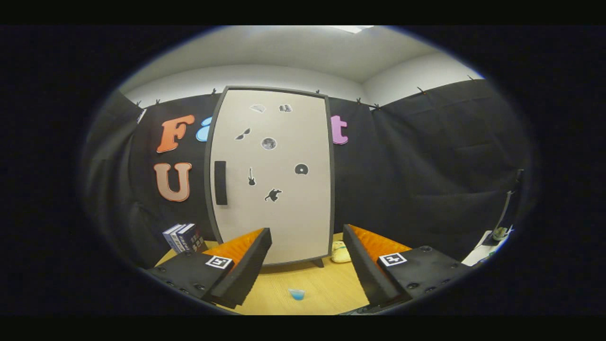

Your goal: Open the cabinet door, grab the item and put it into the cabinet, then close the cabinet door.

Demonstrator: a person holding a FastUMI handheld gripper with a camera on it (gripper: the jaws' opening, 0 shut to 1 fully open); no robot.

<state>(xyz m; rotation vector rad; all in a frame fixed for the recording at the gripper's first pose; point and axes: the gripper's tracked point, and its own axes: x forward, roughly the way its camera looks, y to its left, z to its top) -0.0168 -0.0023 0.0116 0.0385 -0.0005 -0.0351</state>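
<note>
- Cabinet door (272,175) stands closed at twelve o'clock beyond the fingers, its dark handle (220,183) at ten o'clock.
- Gripper (307,265) has its fingers apart, holding nothing, well short of the door.
- Small blue item (297,293) lies on the wooden table (326,284) between the fingers.
- Opening looks like the step in hand; the next move likely calls for reaching to that handle.

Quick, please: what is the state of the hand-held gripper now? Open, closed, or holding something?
Hand-held gripper: open, holding nothing; its fingers point at the closed cabinet door, with the blue cup on the table between them.
</note>
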